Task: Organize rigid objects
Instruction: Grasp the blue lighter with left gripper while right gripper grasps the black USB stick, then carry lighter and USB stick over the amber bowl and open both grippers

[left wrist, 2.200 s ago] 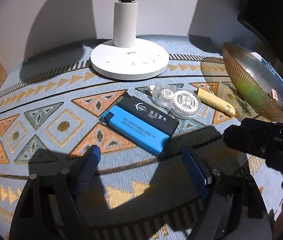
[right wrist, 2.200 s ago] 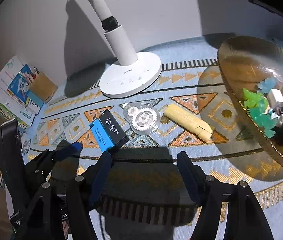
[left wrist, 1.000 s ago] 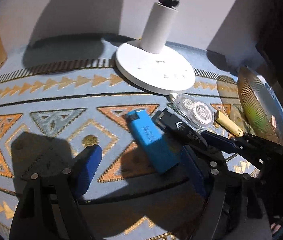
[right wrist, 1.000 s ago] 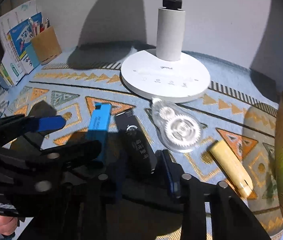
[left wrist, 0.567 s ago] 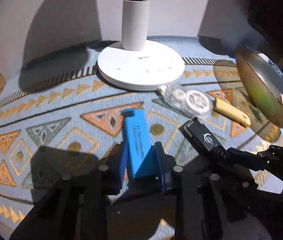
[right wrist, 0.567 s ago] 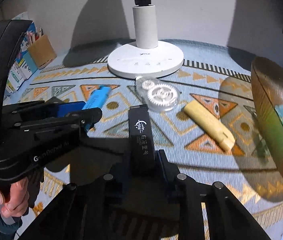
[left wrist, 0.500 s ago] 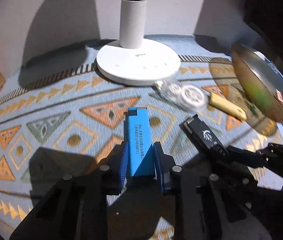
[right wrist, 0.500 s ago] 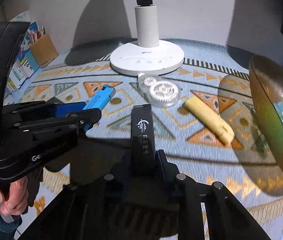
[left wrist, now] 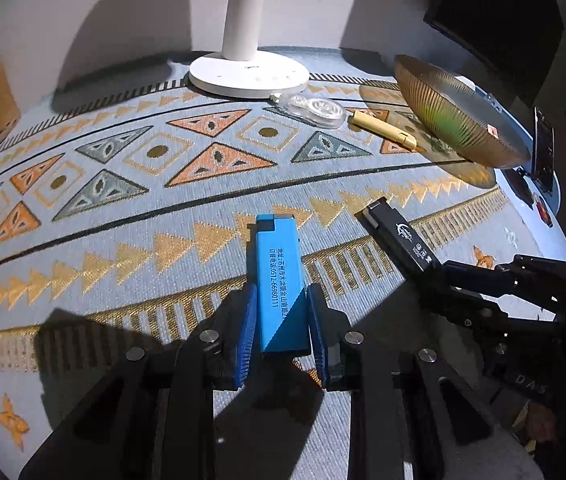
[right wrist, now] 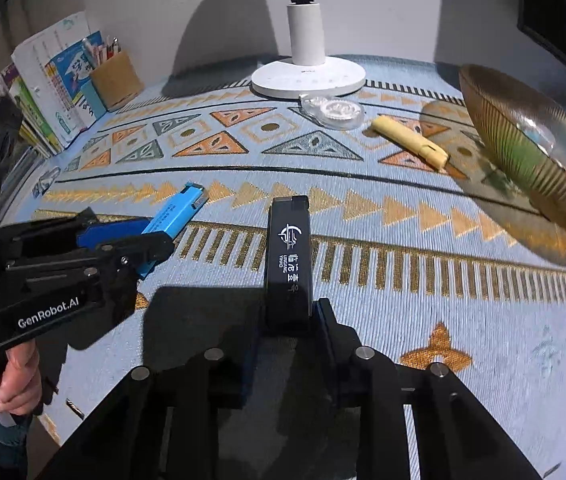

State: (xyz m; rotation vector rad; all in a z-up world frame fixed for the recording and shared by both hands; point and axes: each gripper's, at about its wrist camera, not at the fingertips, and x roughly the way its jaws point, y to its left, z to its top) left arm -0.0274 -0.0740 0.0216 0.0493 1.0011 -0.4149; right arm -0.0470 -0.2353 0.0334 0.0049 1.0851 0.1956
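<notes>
Between left tool pads, blue lighter

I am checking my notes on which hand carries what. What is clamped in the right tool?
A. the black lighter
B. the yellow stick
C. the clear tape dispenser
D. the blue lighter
A: the right tool is shut on the black lighter, while the blue lighter sits in the left tool.

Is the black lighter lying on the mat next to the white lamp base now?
No, the black lighter is clamped between the fingers of the right gripper, far from the lamp base.
</notes>
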